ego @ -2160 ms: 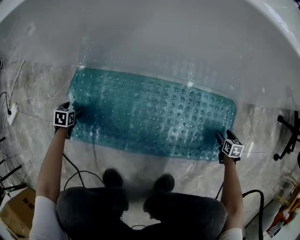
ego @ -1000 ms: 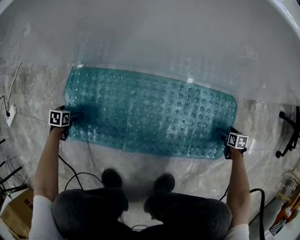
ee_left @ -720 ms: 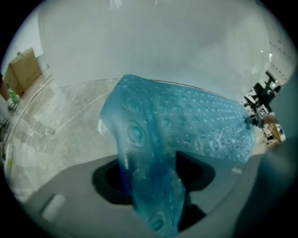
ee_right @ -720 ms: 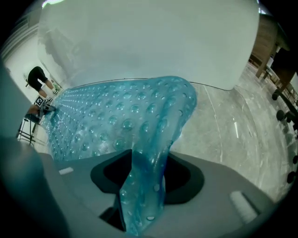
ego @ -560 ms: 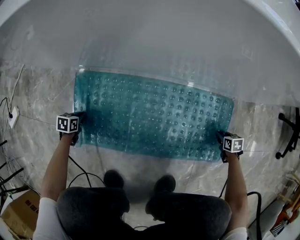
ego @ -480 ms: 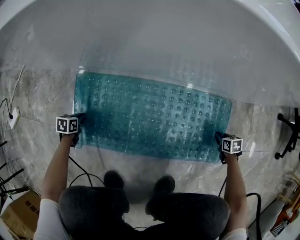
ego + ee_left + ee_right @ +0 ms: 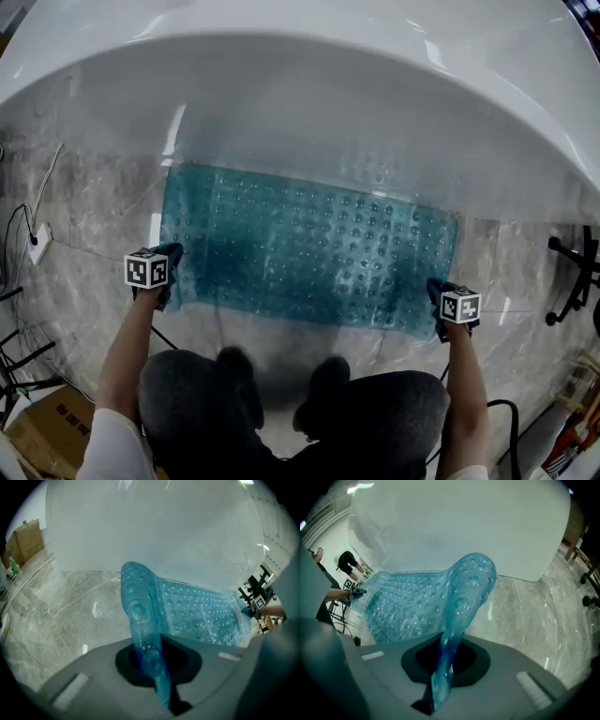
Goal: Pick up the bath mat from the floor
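Bath mat, teal translucent rubber with suction bumps (image 7: 309,248): near edge raised, far edge apparently on the grey marble floor (image 7: 84,216). Left gripper (image 7: 151,660) and right gripper (image 7: 445,667), jaws just closed further, each clamp one corner. Remaining: lift fully clear.

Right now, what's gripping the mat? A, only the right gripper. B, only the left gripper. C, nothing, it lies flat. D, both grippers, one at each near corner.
D: the left gripper and the right gripper, jaws just closed, each pinch a near corner of the mat, which bends up into them.
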A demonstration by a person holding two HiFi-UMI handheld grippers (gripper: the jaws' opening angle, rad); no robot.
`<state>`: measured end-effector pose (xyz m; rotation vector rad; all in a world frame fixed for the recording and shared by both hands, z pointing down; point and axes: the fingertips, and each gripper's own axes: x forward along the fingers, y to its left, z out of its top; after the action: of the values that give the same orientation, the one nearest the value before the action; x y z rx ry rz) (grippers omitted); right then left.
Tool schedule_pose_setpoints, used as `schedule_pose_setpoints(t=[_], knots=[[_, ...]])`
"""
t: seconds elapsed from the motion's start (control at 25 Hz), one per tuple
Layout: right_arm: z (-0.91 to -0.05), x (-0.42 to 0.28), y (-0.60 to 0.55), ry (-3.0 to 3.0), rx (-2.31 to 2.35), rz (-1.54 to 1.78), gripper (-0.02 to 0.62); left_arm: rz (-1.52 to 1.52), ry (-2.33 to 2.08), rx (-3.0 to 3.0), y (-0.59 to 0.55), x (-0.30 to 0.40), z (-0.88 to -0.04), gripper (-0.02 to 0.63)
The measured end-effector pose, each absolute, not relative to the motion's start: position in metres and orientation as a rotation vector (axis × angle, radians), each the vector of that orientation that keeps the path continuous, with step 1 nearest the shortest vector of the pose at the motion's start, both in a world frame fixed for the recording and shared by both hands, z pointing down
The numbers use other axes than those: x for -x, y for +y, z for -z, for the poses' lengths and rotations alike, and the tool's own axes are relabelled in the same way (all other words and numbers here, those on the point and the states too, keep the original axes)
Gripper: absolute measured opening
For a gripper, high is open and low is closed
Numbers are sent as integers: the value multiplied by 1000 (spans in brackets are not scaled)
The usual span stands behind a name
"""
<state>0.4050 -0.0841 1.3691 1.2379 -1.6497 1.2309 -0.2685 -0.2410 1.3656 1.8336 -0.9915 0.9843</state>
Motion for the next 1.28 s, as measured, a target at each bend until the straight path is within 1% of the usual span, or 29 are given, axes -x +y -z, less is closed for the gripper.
schedule_pose_setpoints(t=[0.24, 0.44, 0.72, 0.96, 1.28], knots=[[-1329, -398, -88, -1658, -1235, -1240, 23, -988, -934, -1861, -242, 255, -1323, 9], [-1272, -383, -85, -1683, -1245, -1245, 23, -980, -903, -1897, -237, 236, -1262, 9], [-1164, -358, -82, -1702, -1218, -1200, 21, -1021, -847, -1968, -224, 211, -1153, 8], [-1070, -336, -73, -1695, -1223, -1212, 21, -1003, -862, -1958, -206, 216, -1065, 8], [-923, -302, -38, -1713, -1208, -1253, 23, -1063, -892, -1980, -157, 213, -914, 8]])
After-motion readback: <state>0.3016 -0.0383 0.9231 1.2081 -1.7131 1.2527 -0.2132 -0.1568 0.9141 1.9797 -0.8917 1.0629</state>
